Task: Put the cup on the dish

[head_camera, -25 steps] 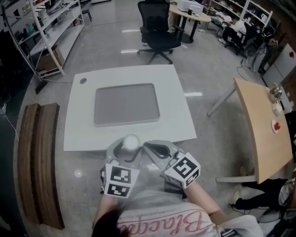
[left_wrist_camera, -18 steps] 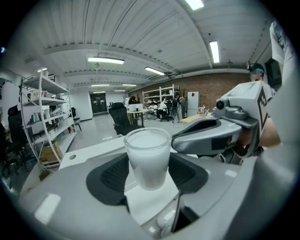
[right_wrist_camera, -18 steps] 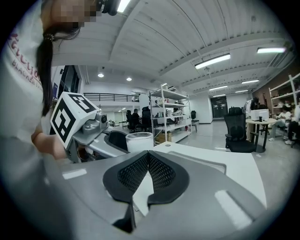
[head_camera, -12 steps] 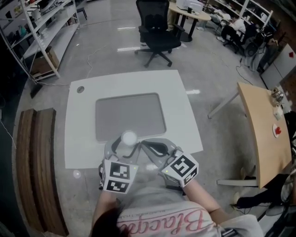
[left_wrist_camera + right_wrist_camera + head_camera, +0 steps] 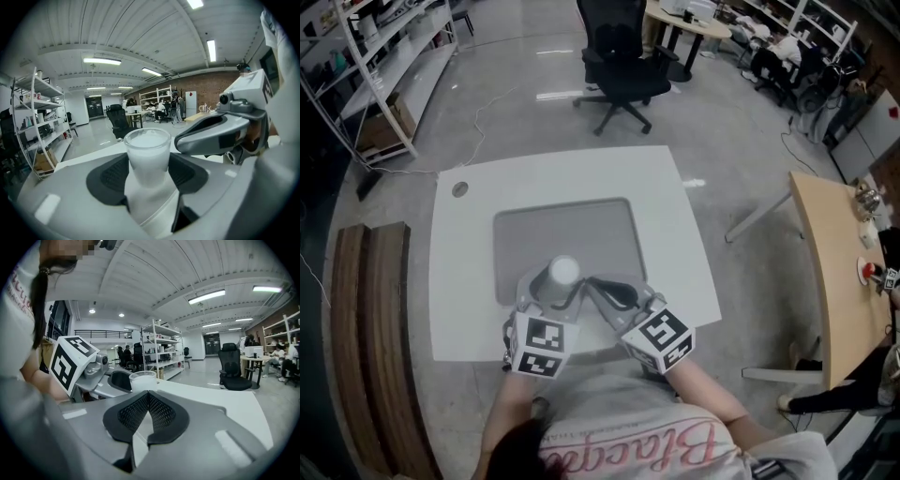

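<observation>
My left claw is gripping the white cup upright over the table's near edge. My right claw is hovering just beside it, clenched on nothing.

The cup shows only its rim and upper wall; its lower part is sunk between the pads of the left gripper (the base cannot be seen at all). In the head view this gripper and the right gripper cover the near edge of the grey tray. The wooden table is cut by the right edge, and the bits on it are too small to tell.
</observation>
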Action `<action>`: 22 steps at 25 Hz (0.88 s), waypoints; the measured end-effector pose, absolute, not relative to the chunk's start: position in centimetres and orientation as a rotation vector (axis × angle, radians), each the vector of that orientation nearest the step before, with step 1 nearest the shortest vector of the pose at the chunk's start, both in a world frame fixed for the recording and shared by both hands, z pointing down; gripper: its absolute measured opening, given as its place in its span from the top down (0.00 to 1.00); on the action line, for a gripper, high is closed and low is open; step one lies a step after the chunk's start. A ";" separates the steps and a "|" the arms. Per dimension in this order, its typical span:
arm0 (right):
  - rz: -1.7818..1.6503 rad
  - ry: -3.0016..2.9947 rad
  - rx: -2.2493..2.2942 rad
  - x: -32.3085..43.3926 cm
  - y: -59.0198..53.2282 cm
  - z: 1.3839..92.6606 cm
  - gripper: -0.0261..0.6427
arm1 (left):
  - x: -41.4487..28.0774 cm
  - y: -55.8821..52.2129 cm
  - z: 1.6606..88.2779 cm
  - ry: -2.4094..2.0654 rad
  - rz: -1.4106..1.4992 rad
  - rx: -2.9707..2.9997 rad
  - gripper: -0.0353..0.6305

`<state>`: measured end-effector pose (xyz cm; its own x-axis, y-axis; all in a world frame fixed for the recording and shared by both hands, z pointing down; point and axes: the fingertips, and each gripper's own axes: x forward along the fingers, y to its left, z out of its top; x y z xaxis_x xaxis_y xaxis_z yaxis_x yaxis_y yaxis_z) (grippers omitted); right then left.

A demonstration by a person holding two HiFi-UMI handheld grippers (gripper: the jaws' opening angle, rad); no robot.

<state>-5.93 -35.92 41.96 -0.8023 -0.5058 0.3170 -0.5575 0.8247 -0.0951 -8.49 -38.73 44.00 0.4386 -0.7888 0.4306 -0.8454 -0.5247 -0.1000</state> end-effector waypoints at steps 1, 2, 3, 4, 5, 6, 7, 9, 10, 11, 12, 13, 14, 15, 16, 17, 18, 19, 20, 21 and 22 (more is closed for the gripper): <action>0.266 -2.725 0.821 -5.9 -36.4 42.2 0.96 | -8.5 -39.2 44.2 -1.460 0.652 2.559 0.56; 0.266 -2.718 0.830 -5.9 -36.9 42.4 0.96 | -8.4 -39.7 44.4 -1.461 0.649 2.566 0.56; 0.267 -2.710 0.840 -5.9 -37.5 42.7 0.96 | -8.4 -40.1 44.7 -1.461 0.648 2.573 0.56; 0.272 -2.703 0.844 -5.9 -38.0 43.0 0.96 | -8.4 -40.6 45.0 -1.459 0.650 2.578 0.56; 0.279 -2.699 0.838 -6.0 -38.4 43.3 0.96 | -8.3 -41.1 45.4 -1.455 0.654 2.581 0.56; 0.290 -2.695 0.828 -6.1 -38.7 43.7 0.96 | -8.3 -41.5 45.8 -1.450 0.659 2.582 0.56; 0.304 -2.687 0.819 -6.1 -39.0 44.1 0.96 | -8.2 -41.9 46.3 -1.446 0.662 2.581 0.56; 0.321 -2.665 0.805 -6.1 -39.5 44.9 0.96 | -8.0 -42.7 47.3 -1.440 0.655 2.573 0.56; 0.326 -2.658 0.799 -6.1 -39.7 45.2 0.96 | -8.0 -43.1 47.8 -1.441 0.649 2.566 0.56; 0.332 -2.657 0.794 -6.1 -39.8 45.4 0.96 | -8.0 -43.5 48.3 -1.446 0.643 2.558 0.56; 0.339 -2.662 0.791 -6.1 -39.9 45.5 0.96 | -8.0 -43.9 48.7 -1.455 0.640 2.548 0.56; 0.346 -2.668 0.789 -6.0 -40.0 45.5 0.96 | -8.1 -44.3 49.2 -1.465 0.639 2.537 0.56; 0.350 -2.668 0.790 -5.9 -40.1 45.6 0.96 | -8.2 -44.7 49.6 -1.477 0.639 2.524 0.56; 0.352 -2.662 0.793 -5.7 -40.2 45.6 0.96 | -8.4 -45.0 50.0 -1.492 0.639 2.512 0.56; 0.356 -2.655 0.796 -5.5 -40.3 45.7 0.96 | -8.7 -45.3 50.4 -1.508 0.638 2.500 0.56; 0.360 -2.650 0.801 -5.3 -40.3 45.8 0.96 | -8.9 -45.6 50.9 -1.522 0.634 2.490 0.56; 0.366 -2.647 0.806 -5.2 -40.4 45.9 0.96 | -9.1 -45.9 51.3 -1.532 0.628 2.479 0.56; 0.373 -2.646 0.814 -5.1 -40.5 46.0 0.96 | -9.2 -46.2 51.7 -1.537 0.617 2.465 0.56; 0.381 -2.645 0.821 -5.0 -40.6 46.1 0.96 | -9.4 -46.5 52.1 -1.537 0.604 2.447 0.56; 0.388 -2.643 0.828 -4.8 -40.7 46.1 0.96 | -9.5 -46.8 52.5 -1.535 0.590 2.427 0.56; 0.395 -2.641 0.834 -4.7 -40.7 46.1 0.96 | -9.6 -47.0 52.8 -1.535 0.581 2.410 0.56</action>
<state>-4.73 -40.69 46.11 -0.7689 -0.4987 0.4001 -0.5939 0.7888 -0.1581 -9.55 -46.99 52.84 0.3743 -0.8148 0.4428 -0.9038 -0.4275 -0.0226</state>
